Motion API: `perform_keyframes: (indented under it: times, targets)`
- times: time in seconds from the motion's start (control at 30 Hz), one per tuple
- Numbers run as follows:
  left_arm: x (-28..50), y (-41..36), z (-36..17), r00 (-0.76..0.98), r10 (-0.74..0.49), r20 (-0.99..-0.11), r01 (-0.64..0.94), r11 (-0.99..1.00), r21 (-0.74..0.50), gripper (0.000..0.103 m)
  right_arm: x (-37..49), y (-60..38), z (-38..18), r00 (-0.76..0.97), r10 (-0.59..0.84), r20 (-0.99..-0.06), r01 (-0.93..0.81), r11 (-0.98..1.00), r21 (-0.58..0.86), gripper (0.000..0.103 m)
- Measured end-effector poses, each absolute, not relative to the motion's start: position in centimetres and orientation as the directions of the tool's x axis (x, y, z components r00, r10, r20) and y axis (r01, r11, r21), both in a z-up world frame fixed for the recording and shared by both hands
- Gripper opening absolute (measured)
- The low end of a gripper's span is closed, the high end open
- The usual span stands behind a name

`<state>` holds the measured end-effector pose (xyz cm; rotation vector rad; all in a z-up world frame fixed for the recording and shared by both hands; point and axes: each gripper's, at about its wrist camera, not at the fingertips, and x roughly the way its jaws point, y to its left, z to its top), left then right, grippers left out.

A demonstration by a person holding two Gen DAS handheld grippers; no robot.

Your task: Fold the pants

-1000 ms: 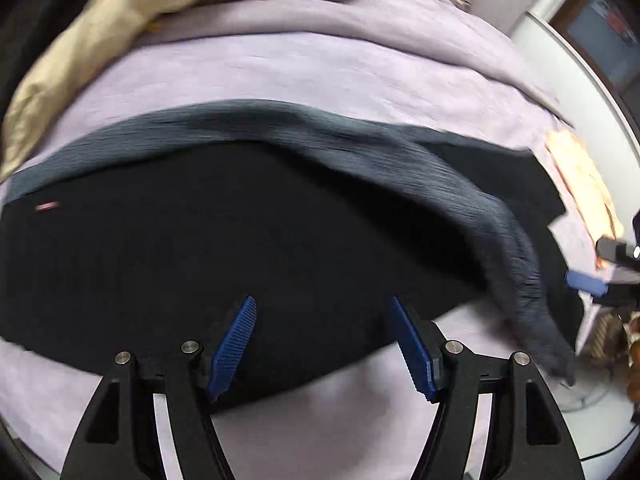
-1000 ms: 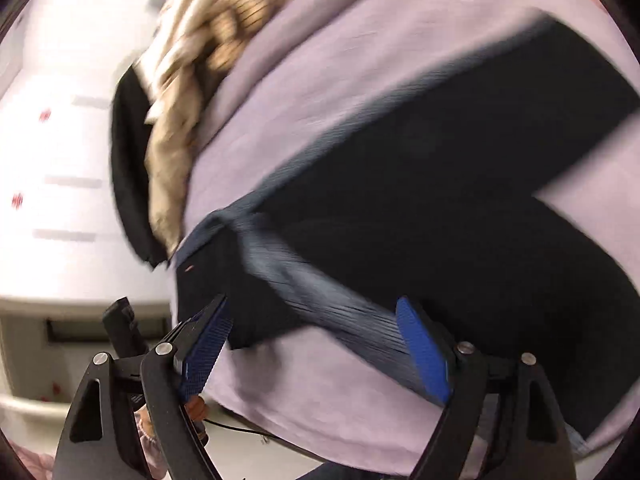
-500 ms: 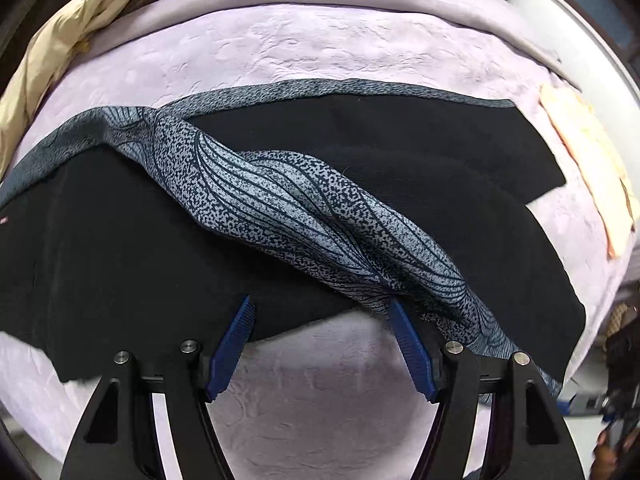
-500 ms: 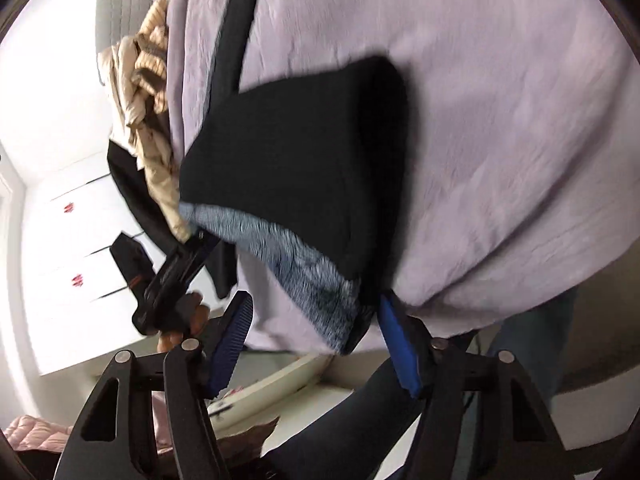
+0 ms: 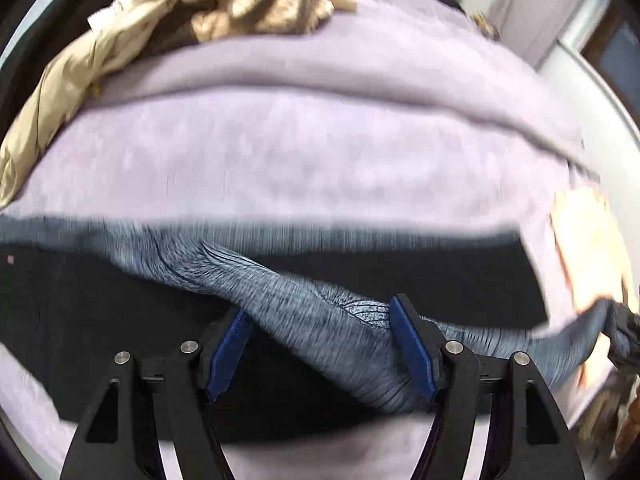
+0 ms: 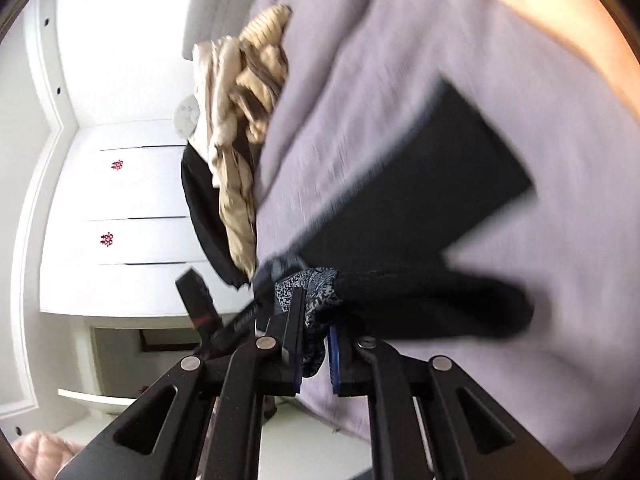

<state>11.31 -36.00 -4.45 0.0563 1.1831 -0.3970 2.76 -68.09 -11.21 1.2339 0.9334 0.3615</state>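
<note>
Black pants (image 5: 120,320) with a blue-grey patterned lining (image 5: 304,312) lie across a lilac bedspread (image 5: 280,152). My left gripper (image 5: 324,344) is open, its blue pads on either side of the twisted lining strip, low over the black cloth. My right gripper (image 6: 314,344) is shut on the lining edge of the pants (image 6: 312,296) and holds it off the bed; it shows at the right edge of the left wrist view (image 5: 624,332). The other pant leg (image 6: 420,184) lies flat on the bed.
A heap of beige and brown clothes (image 5: 224,4) lies at the far side of the bed, also in the right wrist view (image 6: 248,96). A peach cloth (image 5: 588,248) lies at the bed's right side. White cabinets (image 6: 132,200) stand beyond the bed edge.
My right gripper has shut on the lining edge of the pants and lifted it. My left gripper has moved in lower, so the lining strip now runs between its open pads.
</note>
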Motion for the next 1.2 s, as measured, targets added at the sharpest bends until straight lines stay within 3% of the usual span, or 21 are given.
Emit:
perform_keyframes:
  times: [0.03, 0.1, 0.13, 0.17, 0.33, 0.4, 0.43, 0.57, 0.6, 0.63, 0.67, 0.83, 0.9, 0.93, 0.97, 1.03, 1.13, 1.2]
  targets:
    - [12.2, -36.4, -4.1, 0.335, -0.281, -0.899, 0.324, 0.931, -0.170, 0.071, 4.6, -69.1, -11.3, 0.597, 0.679, -0.426, 0.252, 0.346, 0.904, 0.016]
    - [13.8, -37.6, -3.2, 0.378, -0.279, -0.883, 0.328, 0.932, -0.154, 0.071, 7.6, -70.4, -11.5, 0.574, 0.659, -0.486, 0.285, 0.396, 0.873, 0.042]
    - [14.2, -37.7, -2.9, 0.391, -0.274, -0.879, 0.335, 0.931, -0.142, 0.071, 8.4, -70.6, -11.2, 0.569, 0.642, -0.514, 0.293, 0.426, 0.856, 0.075]
    - [14.4, -37.5, -2.6, 0.399, -0.266, -0.878, 0.343, 0.931, -0.126, 0.071, 8.8, -70.9, -10.8, 0.574, 0.613, -0.543, 0.294, 0.464, 0.835, 0.087]
    - [13.1, -34.8, -4.5, 0.381, -0.182, -0.906, 0.368, 0.929, -0.031, 0.071, 4.8, -71.1, -9.9, 0.592, 0.458, -0.663, 0.366, 0.580, 0.728, 0.085]
    - [12.1, -33.0, -6.1, 0.361, -0.146, -0.921, 0.361, 0.932, -0.006, 0.071, 2.3, -71.3, -12.3, 0.574, 0.431, -0.697, 0.437, 0.559, 0.705, 0.071]
    - [11.7, -32.2, -7.2, 0.336, -0.130, -0.933, 0.353, 0.936, -0.004, 0.071, 1.3, -71.2, -13.9, 0.567, 0.441, -0.696, 0.470, 0.520, 0.713, 0.058]
    - [11.0, -30.7, -10.0, 0.265, -0.097, -0.959, 0.314, 0.950, -0.009, 0.071, 1.0, -71.1, -18.8, 0.603, 0.504, -0.618, 0.522, 0.336, 0.784, 0.048]
    - [10.9, -30.5, -10.2, 0.262, -0.095, -0.960, 0.308, 0.951, -0.010, 0.071, 1.3, -71.0, -18.9, 0.611, 0.504, -0.611, 0.518, 0.329, 0.789, 0.040]
    - [10.8, -30.4, -10.2, 0.263, -0.094, -0.960, 0.307, 0.952, -0.009, 0.071, 1.6, -70.7, -18.8, 0.609, 0.506, -0.611, 0.515, 0.334, 0.790, 0.010]
    - [10.7, -30.3, -10.0, 0.269, -0.095, -0.959, 0.307, 0.952, -0.008, 0.071, 1.8, -70.3, -18.5, 0.607, 0.507, -0.612, 0.506, 0.348, 0.789, 0.006]
    - [9.6, -29.3, -11.6, 0.232, -0.066, -0.970, 0.318, 0.948, 0.012, 0.071, -0.2, -69.4, -19.7, 0.472, 0.505, -0.723, 0.562, 0.459, 0.688, 0.007]
    - [9.5, -29.4, -11.0, 0.226, -0.069, -0.972, 0.325, 0.946, 0.008, 0.071, -1.1, -69.5, -19.3, 0.480, 0.498, -0.722, 0.566, 0.453, 0.689, 0.014]
    - [9.6, -29.4, -10.6, 0.227, -0.086, -0.970, 0.329, 0.944, -0.007, 0.071, -1.3, -69.5, -18.3, 0.492, 0.476, -0.729, 0.563, 0.465, 0.684, 0.028]
    - [9.9, -29.5, -9.9, 0.240, -0.102, -0.965, 0.328, 0.944, -0.018, 0.071, -1.6, -69.5, -17.2, 0.504, 0.447, -0.740, 0.554, 0.490, 0.673, 0.033]
    - [10.8, -30.0, -8.8, 0.272, -0.128, -0.954, 0.334, 0.942, -0.031, 0.071, -1.3, -69.1, -14.0, 0.561, 0.403, -0.724, 0.476, 0.558, 0.679, 0.033]
    - [12.8, -31.6, -8.9, 0.298, -0.138, -0.945, 0.343, 0.939, -0.029, 0.071, 2.5, -67.5, -11.9, 0.561, 0.447, -0.697, 0.377, 0.611, 0.696, 0.033]
    - [14.6, -33.2, -10.4, 0.301, -0.112, -0.947, 0.341, 0.940, -0.002, 0.071, 6.3, -65.6, -12.9, 0.486, 0.419, -0.767, 0.364, 0.700, 0.614, 0.033]
